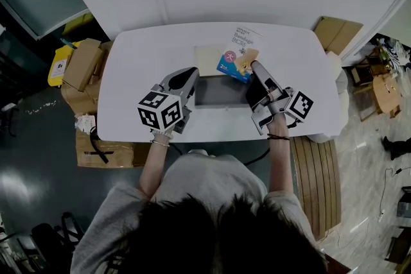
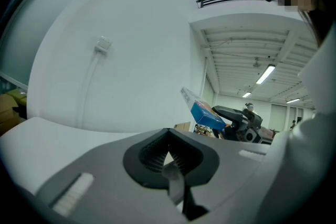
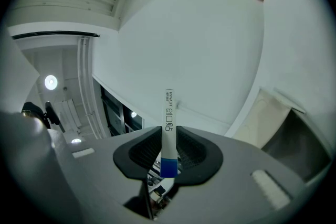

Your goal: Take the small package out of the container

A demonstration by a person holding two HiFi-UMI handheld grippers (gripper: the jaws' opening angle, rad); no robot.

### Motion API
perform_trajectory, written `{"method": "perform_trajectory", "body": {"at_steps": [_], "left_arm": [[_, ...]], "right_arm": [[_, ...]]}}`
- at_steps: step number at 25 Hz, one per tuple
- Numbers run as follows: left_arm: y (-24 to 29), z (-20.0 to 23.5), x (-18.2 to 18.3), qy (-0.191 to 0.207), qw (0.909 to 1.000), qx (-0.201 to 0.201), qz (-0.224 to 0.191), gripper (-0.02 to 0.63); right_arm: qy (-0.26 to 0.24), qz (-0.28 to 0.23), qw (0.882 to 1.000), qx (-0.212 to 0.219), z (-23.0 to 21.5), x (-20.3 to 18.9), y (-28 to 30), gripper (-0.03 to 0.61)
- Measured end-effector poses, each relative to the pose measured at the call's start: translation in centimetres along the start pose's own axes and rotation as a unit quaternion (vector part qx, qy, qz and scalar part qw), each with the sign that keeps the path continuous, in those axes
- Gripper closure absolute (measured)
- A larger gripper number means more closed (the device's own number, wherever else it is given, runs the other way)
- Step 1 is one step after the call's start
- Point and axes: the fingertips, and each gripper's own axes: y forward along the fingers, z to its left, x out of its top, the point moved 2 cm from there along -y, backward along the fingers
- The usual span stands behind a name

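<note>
On the white table stands a grey open container with a cream flap behind it. My right gripper is shut on the small package, blue, white and orange, and holds it above the container's far right corner. The right gripper view shows the package edge-on, pinched between the pads. My left gripper sits at the container's left wall, its jaws closed on a thin grey strip that looks like that wall. From the left gripper view the lifted package and the right gripper show off to the right.
Cardboard boxes are stacked on the floor left of the table, with a yellow item beside them. A slatted wooden bench stands at the right, and more cardboard lies beyond the table's far right corner. A white wall rises behind the table.
</note>
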Motion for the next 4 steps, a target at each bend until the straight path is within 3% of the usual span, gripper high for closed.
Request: {"method": "perform_trajectory", "body": {"at_steps": [4], "left_arm": [[0.00,-0.16,0.09,0.001,1.0000,-0.001,0.000,0.621]], "right_arm": [[0.005,-0.002,1.000,0.002,0.11,0.01,0.02,0.477]]}}
